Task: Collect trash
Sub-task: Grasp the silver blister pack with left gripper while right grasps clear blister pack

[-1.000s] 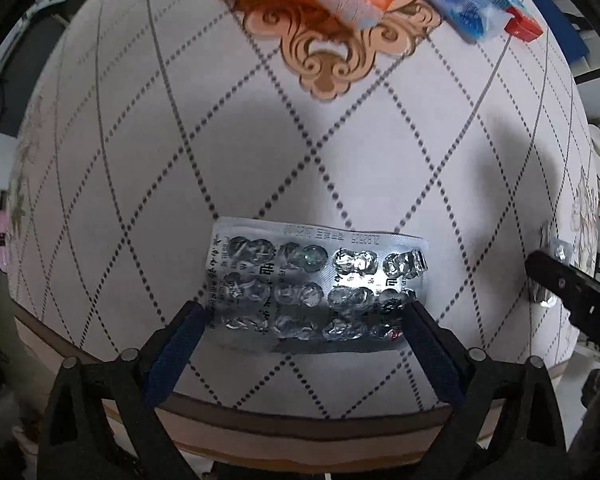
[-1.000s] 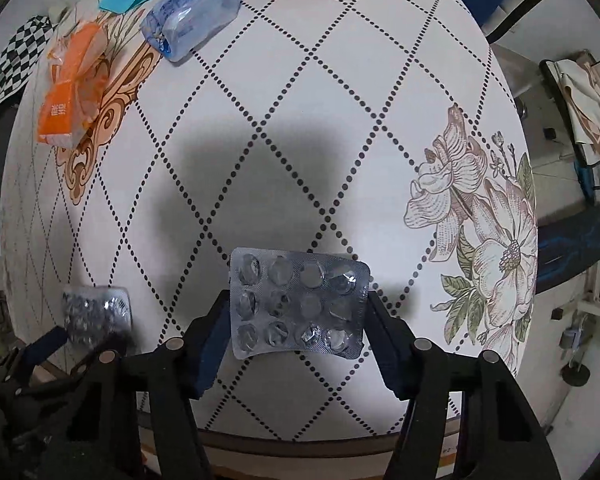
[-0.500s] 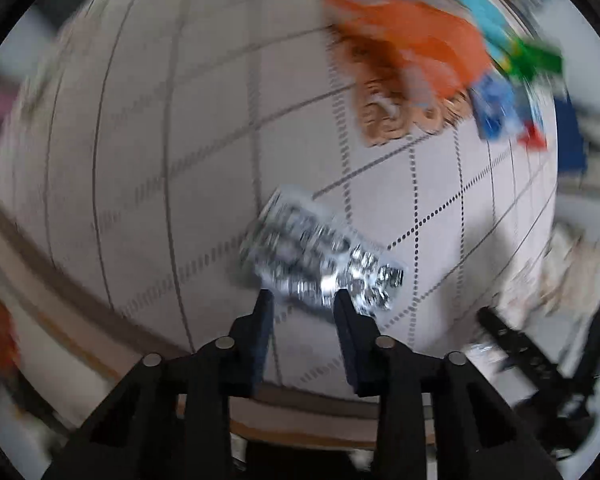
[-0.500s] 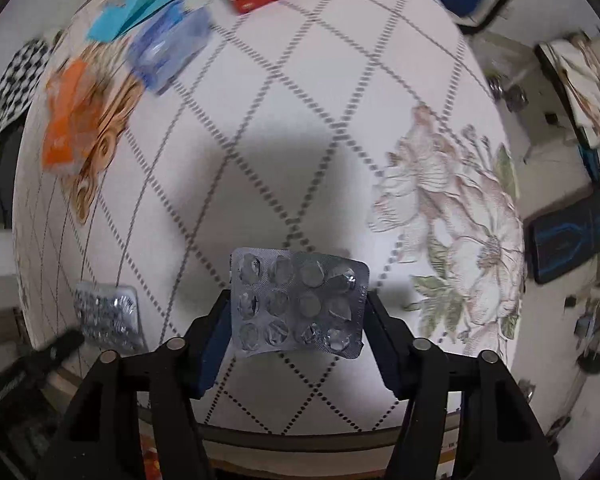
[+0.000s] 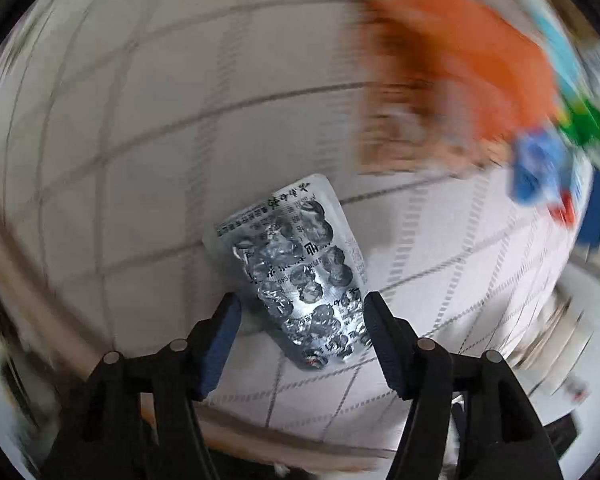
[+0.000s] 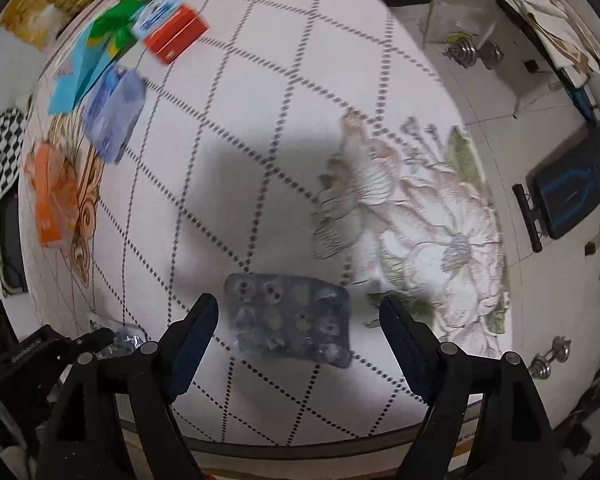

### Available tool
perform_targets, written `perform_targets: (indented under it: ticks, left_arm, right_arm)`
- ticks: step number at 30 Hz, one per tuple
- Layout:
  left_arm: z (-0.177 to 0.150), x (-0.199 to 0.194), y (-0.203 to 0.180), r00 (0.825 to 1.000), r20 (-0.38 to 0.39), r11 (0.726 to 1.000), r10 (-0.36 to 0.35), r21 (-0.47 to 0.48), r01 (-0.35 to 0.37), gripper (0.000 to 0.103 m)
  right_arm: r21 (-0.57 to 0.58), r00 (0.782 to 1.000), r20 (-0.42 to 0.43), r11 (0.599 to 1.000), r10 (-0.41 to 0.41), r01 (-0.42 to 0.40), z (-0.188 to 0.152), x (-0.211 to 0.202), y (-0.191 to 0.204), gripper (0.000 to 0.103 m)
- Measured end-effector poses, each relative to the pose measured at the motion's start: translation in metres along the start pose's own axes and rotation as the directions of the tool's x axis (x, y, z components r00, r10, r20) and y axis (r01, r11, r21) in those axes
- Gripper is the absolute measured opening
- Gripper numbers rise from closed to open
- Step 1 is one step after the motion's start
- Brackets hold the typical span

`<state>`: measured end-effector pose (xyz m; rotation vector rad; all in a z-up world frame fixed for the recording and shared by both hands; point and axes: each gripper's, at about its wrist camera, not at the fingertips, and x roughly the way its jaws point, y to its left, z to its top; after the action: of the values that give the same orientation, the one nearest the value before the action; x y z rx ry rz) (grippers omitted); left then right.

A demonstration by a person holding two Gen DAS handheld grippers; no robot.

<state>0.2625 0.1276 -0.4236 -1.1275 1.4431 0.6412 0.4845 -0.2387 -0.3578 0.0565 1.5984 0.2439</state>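
A silver blister pack (image 5: 296, 264), its pockets crushed, lies slantwise on the patterned tablecloth (image 5: 140, 160). My left gripper (image 5: 300, 304) points down with the pack's near end between its opening jaws. The right finger (image 5: 374, 320) is at the pack's edge and a narrow gap shows at the left finger (image 5: 228, 324). A second, greyer blister pack (image 6: 292, 328) lies flat on the cloth. My right gripper (image 6: 296, 308) is open and still opening, with a gap on both sides of that pack. The left gripper (image 6: 40, 348) also shows at the lower left of the right wrist view.
Further back lie an orange packet (image 6: 52, 200), a blue wrapper (image 6: 114, 120), a red box (image 6: 176, 36) and green packaging (image 6: 120, 24). The table's near edge (image 6: 300, 444) runs just under the grippers. On the floor to the right are dumbbells (image 6: 548, 356) and a black bench (image 6: 572, 184).
My left gripper rolled, and its jaws narrowed, then widened; the silver pack now lies slantwise between them. My right jaws spread off the grey pack they had gripped and shifted toward the flower print.
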Motion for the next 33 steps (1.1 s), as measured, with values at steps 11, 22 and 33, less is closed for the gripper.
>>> perform_targets:
  ticks: [11, 22, 33]
  left_arm:
    - [0.011, 0.017, -0.068, 0.984, 0.03, 0.984, 0.175, 0.019, -0.175, 0.071]
    - [-0.017, 0.003, -0.071, 0.915, 0.244, 0.782, 0.323, 0.476, -0.403, 0.065]
    - [-0.016, -0.017, -0.028, 0.936, 0.237, 0.839, 0.259, 0.425, -0.34, 0.061]
  right_arm:
    - [0.099, 1.0, 0.017, 0.995, -0.017, 0.015, 0.002, 0.004, -0.064, 0.087]
    - [-0.027, 0.998, -0.043, 0.998, -0.049, 0.048, -0.029, 0.044, 0.02, 0.096]
    - [-0.145, 0.968, 0.12, 0.96, -0.222, 0.239, -0.06, 0.043, 0.078, 0.066]
